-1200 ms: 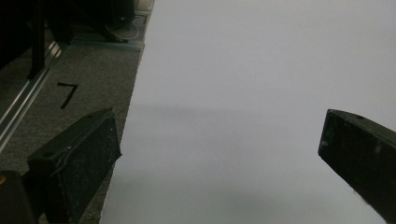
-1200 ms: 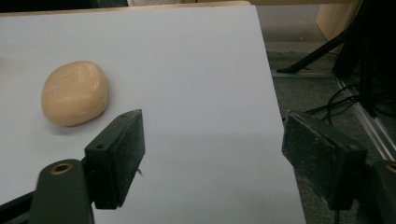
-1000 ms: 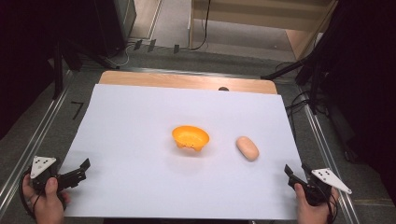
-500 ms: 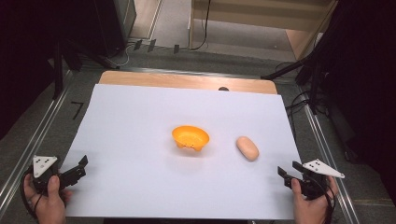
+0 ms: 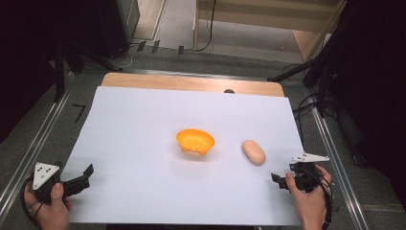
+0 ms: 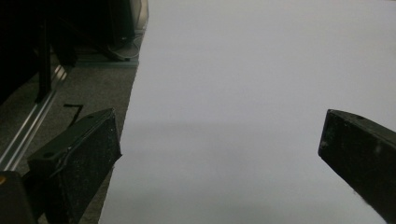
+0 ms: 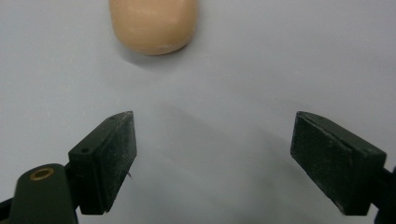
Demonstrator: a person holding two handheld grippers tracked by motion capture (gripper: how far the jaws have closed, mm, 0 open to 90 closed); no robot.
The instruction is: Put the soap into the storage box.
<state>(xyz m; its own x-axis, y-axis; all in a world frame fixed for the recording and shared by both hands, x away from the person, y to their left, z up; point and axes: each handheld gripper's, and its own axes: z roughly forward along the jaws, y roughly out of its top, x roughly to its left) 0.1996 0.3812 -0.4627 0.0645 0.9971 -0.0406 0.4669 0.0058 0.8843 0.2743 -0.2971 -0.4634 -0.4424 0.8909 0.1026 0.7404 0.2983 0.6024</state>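
An orange bowl [image 5: 195,142] stands upright in the middle of the white sheet [image 5: 143,115]. To its right lies a tan oblong roll [image 5: 253,152]. My right gripper [image 5: 276,179] hovers just in front of that roll, a short way off it, held in a hand at the sheet's right front edge. In the right gripper view the roll [image 7: 153,23] lies ahead of the gripper [image 7: 212,154]; its jaws have just been opening and have nothing between them. My left gripper [image 5: 86,175] rests at the sheet's left front edge, open and empty, with bare paper ahead of it [image 6: 219,144].
The sheet covers a wooden tabletop [image 5: 191,82] whose far strip shows. Metal rails [image 5: 43,134] run along both sides, and cables [image 5: 306,103] trail off the far right corner. Dark stands and grey floor lie beyond.
The right hand has moved left and forward, toward the tan roll, and its jaws have spread apart. The left hand, the bowl and the roll have stayed put.
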